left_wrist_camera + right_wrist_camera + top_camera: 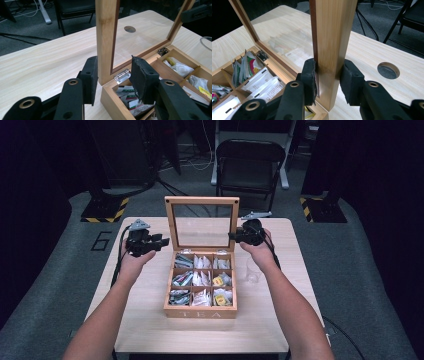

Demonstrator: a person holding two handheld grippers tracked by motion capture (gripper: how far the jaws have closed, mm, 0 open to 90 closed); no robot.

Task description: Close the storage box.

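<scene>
High view: the tea box (200,310) sits mid-table, its glass-paned lid (202,222) upright; stiff wood, fragile pane, best held by the side rails. Left of the lid, the left gripper (113,75) straddles the rail, pads barely apart from it. Right gripper (327,82) pinches the opposite rail.

Folding chair (250,162), clear glass (253,269)

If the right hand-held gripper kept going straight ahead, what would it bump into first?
Most likely the open wooden glass-paned lid of the tea box. The right hand-held gripper already straddles the lid's upright side rail, its black pads at or very near the wood, so pushing on would press the rail deeper between its jaws.
</scene>
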